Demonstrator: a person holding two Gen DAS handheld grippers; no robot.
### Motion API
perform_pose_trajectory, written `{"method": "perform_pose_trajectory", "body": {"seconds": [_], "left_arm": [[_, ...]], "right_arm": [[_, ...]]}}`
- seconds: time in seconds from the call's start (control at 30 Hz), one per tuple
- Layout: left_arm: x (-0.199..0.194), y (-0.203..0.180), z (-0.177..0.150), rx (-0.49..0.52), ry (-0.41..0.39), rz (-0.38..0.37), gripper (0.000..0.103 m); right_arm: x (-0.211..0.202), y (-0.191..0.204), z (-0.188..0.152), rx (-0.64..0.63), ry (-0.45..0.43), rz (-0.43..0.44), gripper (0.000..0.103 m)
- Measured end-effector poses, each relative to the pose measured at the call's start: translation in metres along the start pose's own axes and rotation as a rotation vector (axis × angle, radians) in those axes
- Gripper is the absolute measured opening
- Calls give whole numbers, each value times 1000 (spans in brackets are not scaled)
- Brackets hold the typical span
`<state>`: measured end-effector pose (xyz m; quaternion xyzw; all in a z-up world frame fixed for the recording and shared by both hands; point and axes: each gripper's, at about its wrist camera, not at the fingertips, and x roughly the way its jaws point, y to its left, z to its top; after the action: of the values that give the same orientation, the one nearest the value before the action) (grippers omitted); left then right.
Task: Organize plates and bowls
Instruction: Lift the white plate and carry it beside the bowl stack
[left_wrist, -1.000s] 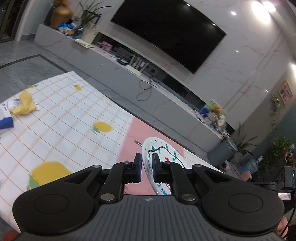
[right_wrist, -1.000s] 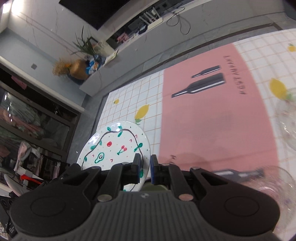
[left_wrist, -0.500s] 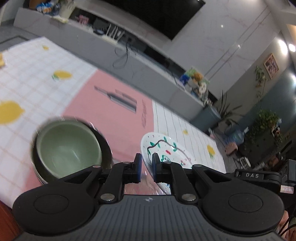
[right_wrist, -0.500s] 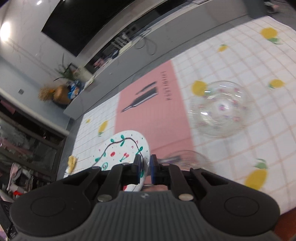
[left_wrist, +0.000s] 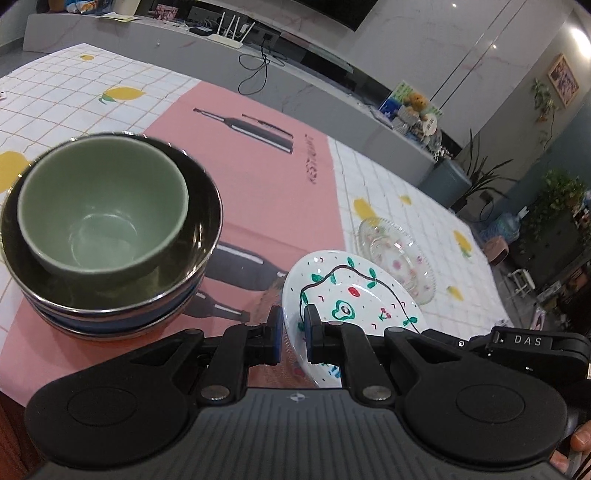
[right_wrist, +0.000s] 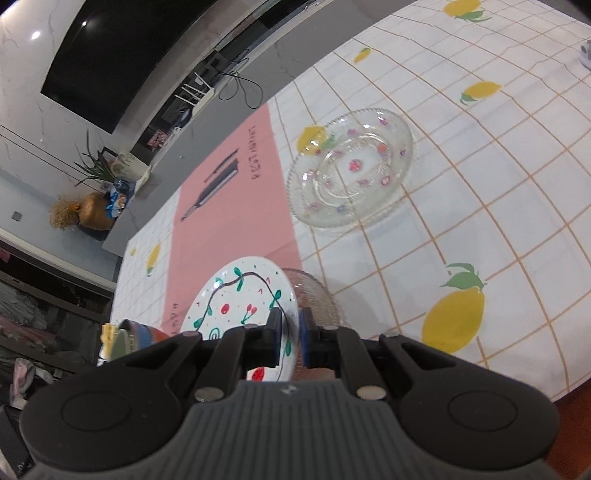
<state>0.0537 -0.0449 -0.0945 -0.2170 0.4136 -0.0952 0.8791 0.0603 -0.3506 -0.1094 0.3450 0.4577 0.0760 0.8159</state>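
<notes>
A white plate (left_wrist: 354, 291) painted with a green vine and red cherries hangs tilted just above the table. My left gripper (left_wrist: 293, 332) is shut on its near rim. My right gripper (right_wrist: 290, 336) is shut on the opposite rim of the same plate (right_wrist: 240, 302). A ribbed clear glass dish (right_wrist: 319, 295) lies right under the plate. A green bowl (left_wrist: 99, 206) sits nested in a dark bowl (left_wrist: 207, 206) on top of blue bowls, left of the plate. A flowered glass plate (right_wrist: 351, 170) lies flat on the cloth beyond.
The table wears a lemon-print check cloth (right_wrist: 498, 206) with a pink bottle-print mat (left_wrist: 258, 177) in the middle. The table's near edge runs close below the grippers. A grey TV bench (left_wrist: 295, 85) stands past the far edge.
Both grippers have come down towards the table with the painted plate still held between them. The bowl stack and the flowered glass plate have come into view and now look nearer.
</notes>
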Motion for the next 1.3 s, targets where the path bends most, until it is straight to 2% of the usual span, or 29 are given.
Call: {"method": "perform_pose_trajectory", "body": {"seconds": [0.3,0.7,0.97,1.3], "left_arm": [[12,-4,-8,34,7,40,13],[20,-4,-14,82,1,90,14],[24,-8,-18,127,-1,117,13],[23,-7,-18,128,6,118,13]], "right_arm": [[15,-8,-10,-10,-21,-52,8],[23,1,-19,-88,-64,-106,8],[24,14,-25,-179,-89,-164,9],[28,28,-33,-292,-108,-244,12]]}}
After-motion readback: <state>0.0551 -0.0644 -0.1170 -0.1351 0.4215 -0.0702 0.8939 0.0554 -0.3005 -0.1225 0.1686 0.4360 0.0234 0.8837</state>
